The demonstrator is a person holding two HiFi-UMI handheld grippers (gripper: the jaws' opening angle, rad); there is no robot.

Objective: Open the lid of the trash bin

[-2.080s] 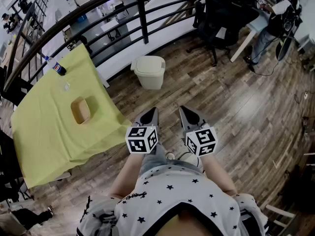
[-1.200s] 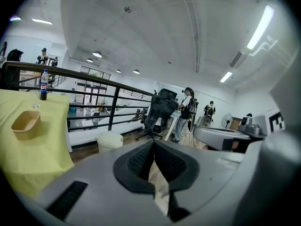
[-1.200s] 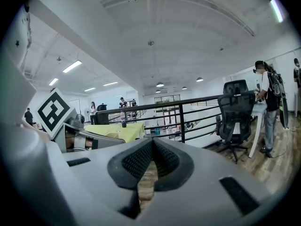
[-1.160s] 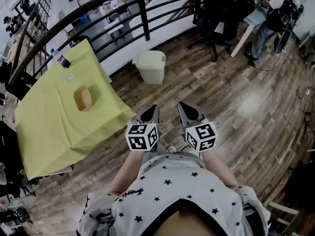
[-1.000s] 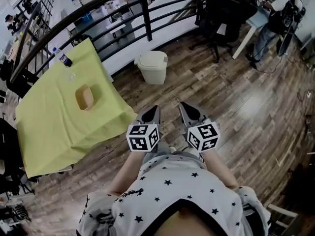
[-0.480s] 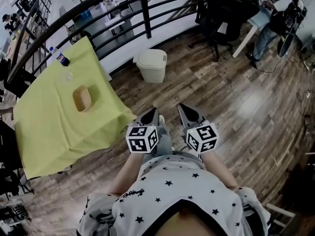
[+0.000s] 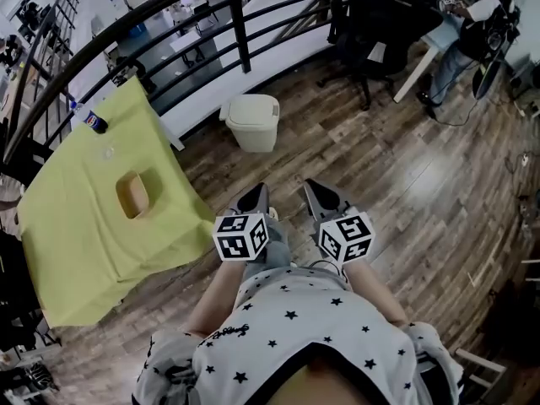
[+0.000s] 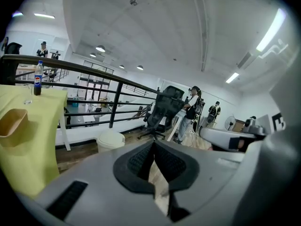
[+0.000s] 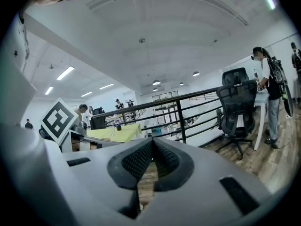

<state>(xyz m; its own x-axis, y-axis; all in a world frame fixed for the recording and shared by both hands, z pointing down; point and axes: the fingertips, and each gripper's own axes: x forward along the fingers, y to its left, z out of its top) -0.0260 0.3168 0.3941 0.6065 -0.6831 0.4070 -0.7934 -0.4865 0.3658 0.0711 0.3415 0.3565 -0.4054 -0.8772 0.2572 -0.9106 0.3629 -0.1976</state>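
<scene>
The cream trash bin point(image 7: 251, 121) stands on the wood floor by the white base of the railing, its lid down. It also shows small in the left gripper view as the bin point(image 8: 110, 140), beyond the jaws. My left gripper point(image 7: 258, 192) and right gripper point(image 7: 310, 186) are held side by side in front of the person's body, well short of the bin. Both are shut with nothing between the jaws. The left gripper point(image 8: 153, 143) and right gripper point(image 9: 152, 142) show their ribbed pads meeting at the tips.
A table under a yellow-green cloth point(image 7: 76, 226) stands at the left, with a wooden bowl point(image 7: 132, 194) and a cola bottle point(image 7: 94, 121). A black railing point(image 7: 232, 11) runs behind the bin. An office chair point(image 7: 371, 24) and a person at a desk point(image 7: 472, 24) are at the far right.
The head view has swung slightly, so the bin and table sit a little lower and further left in it. Both grippers stay shut in the same spot before the body.
</scene>
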